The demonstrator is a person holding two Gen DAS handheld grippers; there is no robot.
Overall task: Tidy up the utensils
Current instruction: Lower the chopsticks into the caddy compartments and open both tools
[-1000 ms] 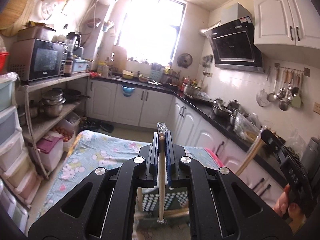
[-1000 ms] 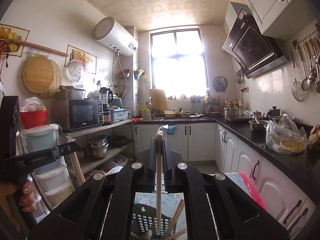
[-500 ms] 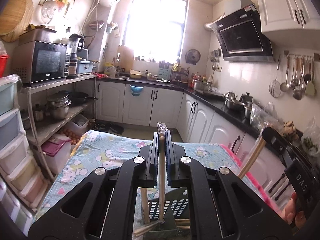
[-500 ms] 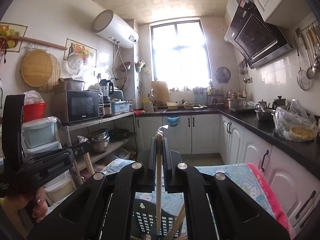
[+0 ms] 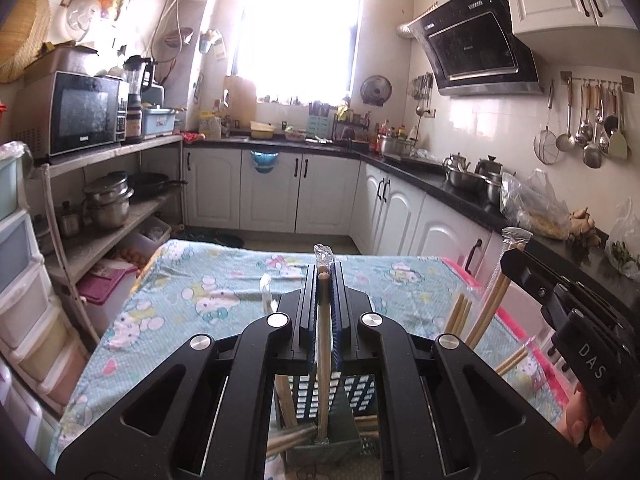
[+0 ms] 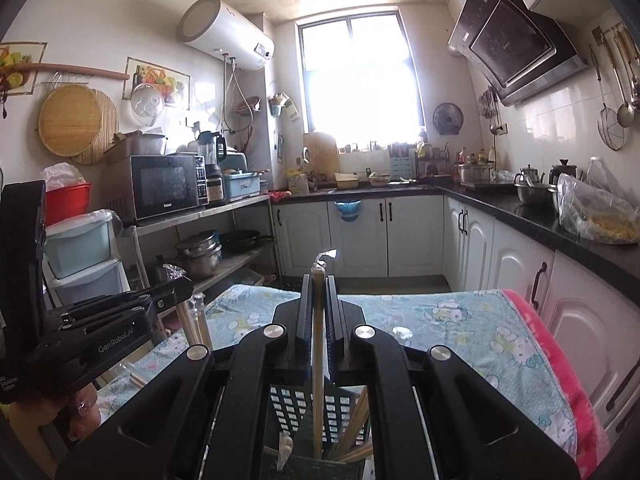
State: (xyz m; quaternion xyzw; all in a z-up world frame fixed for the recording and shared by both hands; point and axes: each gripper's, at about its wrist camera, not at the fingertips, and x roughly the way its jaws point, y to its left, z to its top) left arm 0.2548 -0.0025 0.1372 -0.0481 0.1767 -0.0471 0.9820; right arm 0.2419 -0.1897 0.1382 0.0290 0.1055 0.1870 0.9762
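Sunlit kitchen cabinets and a dark countertop (image 5: pixel 452 188) run behind a surface draped in a pale blue cartoon-print cloth (image 5: pixel 208 304), whose pink border (image 6: pixel 560 364) marks its right edge beside the white cabinet doors. A metal shelf rack with a microwave (image 6: pixel 166 186) and pots stands off the cloth's left edge, and the far half of the cloth lies bare in both views.

The left hand-held gripper (image 5: pixel 324 276) points forward over the near end of the surface, its jaws closed on a plastic-wrapped wooden chopstick (image 5: pixel 323 360) held upright, the lower end reaching down into a dark perforated plastic utensil basket (image 5: pixel 320 396) directly below. The right hand-held gripper (image 6: pixel 319 284) sits in much the same pose, jaws pinched on a second wrapped wooden chopstick (image 6: pixel 317 368) that also drops vertically into the same basket (image 6: pixel 296 404). Both tools hang close together above the basket, fingers level and aimed at the window.

More loose chopsticks (image 6: pixel 354 424) lean inside the basket. The left view alone shows the right tool from the side, at the frame's right, with the person's fingers (image 5: pixel 580 428) beneath it and several chopsticks (image 5: pixel 460 312) leaning just left of it. The right view alone shows the left tool's body at the left, a fingernail visible, plus the white water heater (image 6: pixel 224 32) on the wall.
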